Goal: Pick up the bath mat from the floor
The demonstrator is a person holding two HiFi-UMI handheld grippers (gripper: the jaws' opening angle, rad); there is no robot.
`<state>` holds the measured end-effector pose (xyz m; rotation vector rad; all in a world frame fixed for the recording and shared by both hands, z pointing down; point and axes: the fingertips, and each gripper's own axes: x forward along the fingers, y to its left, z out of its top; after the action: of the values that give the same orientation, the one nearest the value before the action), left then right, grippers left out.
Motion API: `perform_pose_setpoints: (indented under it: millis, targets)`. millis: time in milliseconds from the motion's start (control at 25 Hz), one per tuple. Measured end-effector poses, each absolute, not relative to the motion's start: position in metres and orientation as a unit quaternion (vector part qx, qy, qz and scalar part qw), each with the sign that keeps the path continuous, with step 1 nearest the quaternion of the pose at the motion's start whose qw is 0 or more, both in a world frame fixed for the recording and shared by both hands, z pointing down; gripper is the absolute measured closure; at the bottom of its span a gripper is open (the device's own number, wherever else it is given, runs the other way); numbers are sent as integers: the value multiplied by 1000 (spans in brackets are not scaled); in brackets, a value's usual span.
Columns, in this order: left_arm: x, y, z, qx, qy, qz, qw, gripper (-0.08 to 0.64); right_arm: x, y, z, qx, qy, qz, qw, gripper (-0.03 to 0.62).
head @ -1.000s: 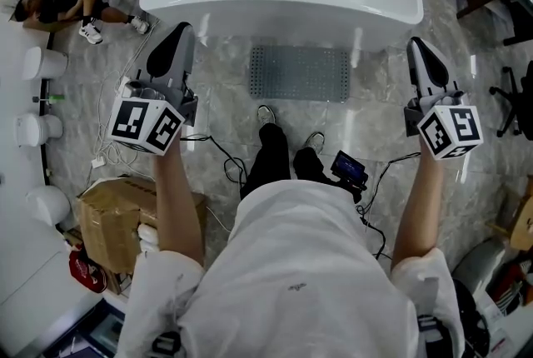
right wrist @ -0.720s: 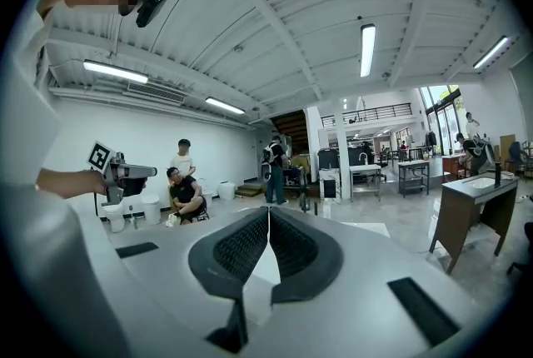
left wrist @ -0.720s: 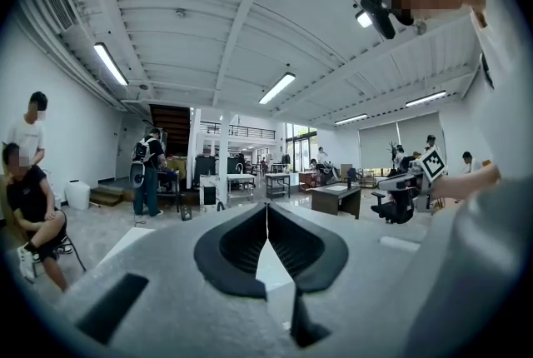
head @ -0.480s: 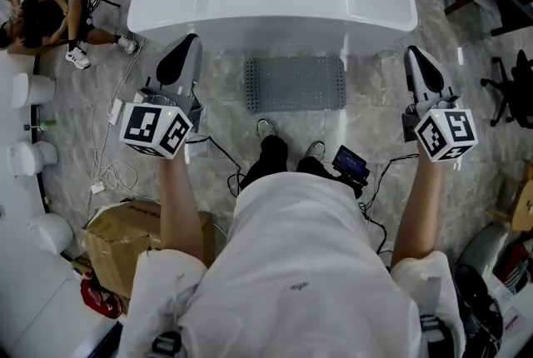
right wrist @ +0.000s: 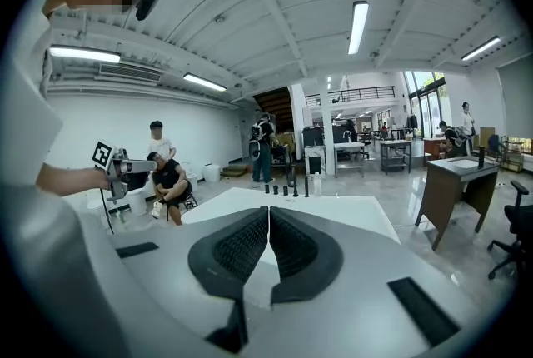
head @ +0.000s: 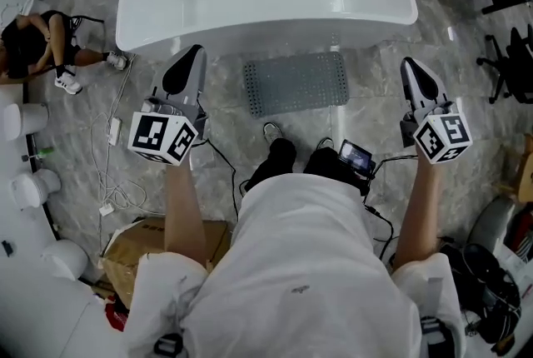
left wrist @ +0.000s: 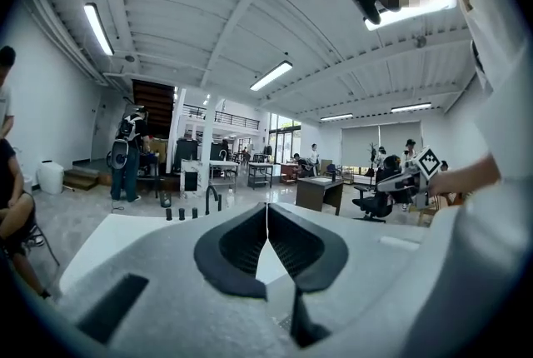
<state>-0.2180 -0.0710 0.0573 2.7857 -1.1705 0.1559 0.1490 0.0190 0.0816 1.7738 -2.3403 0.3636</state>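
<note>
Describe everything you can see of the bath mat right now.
The bath mat is a grey rectangle with rounded corners, its top covered in even rows of small dots, rubbery in look. It lies flat and unfolded on the marbled floor, just in front of the white bathtub, slightly skewed to the tub's side. Only the floor touches it.

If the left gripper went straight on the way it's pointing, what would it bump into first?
Probably the near side of the white bathtub, just ahead of the left gripper; depth is unclear.
</note>
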Motion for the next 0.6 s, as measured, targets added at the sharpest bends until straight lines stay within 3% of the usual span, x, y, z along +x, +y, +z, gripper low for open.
perform_pose_setpoints:
  millis: [600]
  targets:
    - [-197,-94,153,907,-384,96,148,548,183,-6,172,572,-782,143,202,584]
